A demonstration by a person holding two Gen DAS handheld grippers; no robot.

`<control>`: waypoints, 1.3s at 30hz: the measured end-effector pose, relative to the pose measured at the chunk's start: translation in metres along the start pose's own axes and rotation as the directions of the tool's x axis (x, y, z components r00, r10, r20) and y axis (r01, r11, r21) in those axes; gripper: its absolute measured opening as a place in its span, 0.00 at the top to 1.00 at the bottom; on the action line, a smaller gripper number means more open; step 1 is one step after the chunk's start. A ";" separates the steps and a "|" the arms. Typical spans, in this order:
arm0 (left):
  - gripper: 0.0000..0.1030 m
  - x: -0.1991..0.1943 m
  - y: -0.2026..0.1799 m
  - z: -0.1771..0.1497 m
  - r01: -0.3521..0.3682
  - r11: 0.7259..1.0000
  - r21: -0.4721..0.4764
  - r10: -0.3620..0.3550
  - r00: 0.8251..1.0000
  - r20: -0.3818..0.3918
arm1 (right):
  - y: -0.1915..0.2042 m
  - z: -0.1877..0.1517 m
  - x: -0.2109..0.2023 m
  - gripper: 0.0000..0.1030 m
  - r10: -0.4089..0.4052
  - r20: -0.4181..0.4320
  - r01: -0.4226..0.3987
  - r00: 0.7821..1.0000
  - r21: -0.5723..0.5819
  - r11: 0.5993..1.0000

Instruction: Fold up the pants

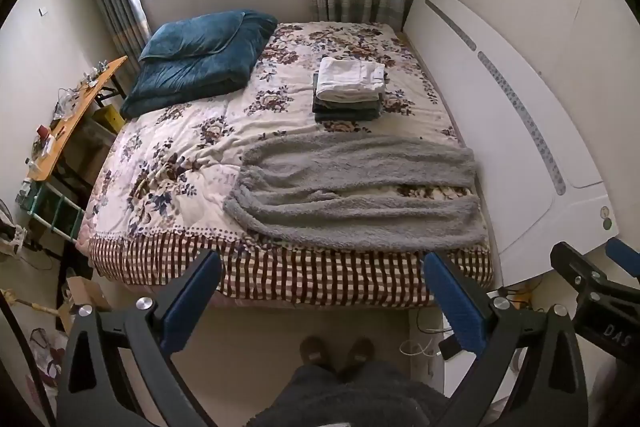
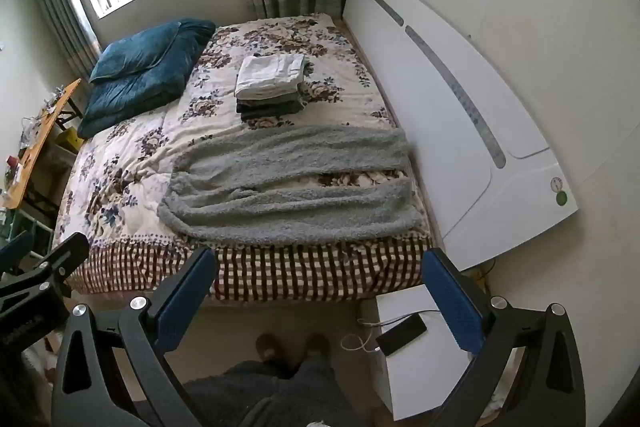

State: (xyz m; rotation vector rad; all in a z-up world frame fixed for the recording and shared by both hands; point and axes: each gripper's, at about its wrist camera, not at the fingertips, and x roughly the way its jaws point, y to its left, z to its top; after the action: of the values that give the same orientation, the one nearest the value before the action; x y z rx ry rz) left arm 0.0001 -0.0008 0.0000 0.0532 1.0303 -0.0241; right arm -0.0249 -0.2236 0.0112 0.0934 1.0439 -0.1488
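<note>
1. The letters "DAS" stand in pale print on the black body of the right claw [image 1: 608, 323], seen from the left wrist view, to the right of the left claw [image 1: 320, 301].
2. A line of print on the other claw's body in the right wrist view is too blurred to read.

The left claw [image 1: 322, 297] and right claw [image 2: 320, 297] are both spread wide, side by side, gripping nothing.
</note>
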 end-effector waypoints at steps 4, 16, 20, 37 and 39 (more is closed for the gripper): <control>0.00 0.000 0.000 0.000 0.017 1.000 -0.014 -0.017 1.000 0.002 | -0.001 -0.001 -0.002 0.00 0.006 0.015 -0.006 1.000 -0.002 1.000; 0.00 -0.001 -0.008 -0.001 0.007 1.000 -0.008 -0.007 1.000 0.014 | -0.001 -0.006 -0.010 0.00 0.014 0.012 -0.014 1.000 -0.001 1.000; 0.00 -0.005 -0.006 0.002 0.012 1.000 0.002 -0.012 1.000 0.014 | 0.003 -0.005 -0.009 0.00 0.016 0.012 -0.016 1.000 -0.005 1.000; 0.00 -0.011 -0.004 0.006 0.011 1.000 0.002 -0.011 1.000 0.029 | 0.003 -0.006 -0.011 0.00 0.024 0.013 -0.024 1.000 0.000 1.000; 0.00 -0.011 -0.004 0.004 0.010 1.000 0.001 -0.010 0.999 0.031 | 0.003 -0.006 -0.010 0.00 0.022 0.014 -0.022 1.000 -0.002 1.000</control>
State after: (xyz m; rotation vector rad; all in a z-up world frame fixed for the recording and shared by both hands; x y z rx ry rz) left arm -0.0018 -0.0054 0.0112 0.0483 0.9998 -0.0348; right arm -0.0342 -0.2187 0.0173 0.1025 1.0290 -0.1283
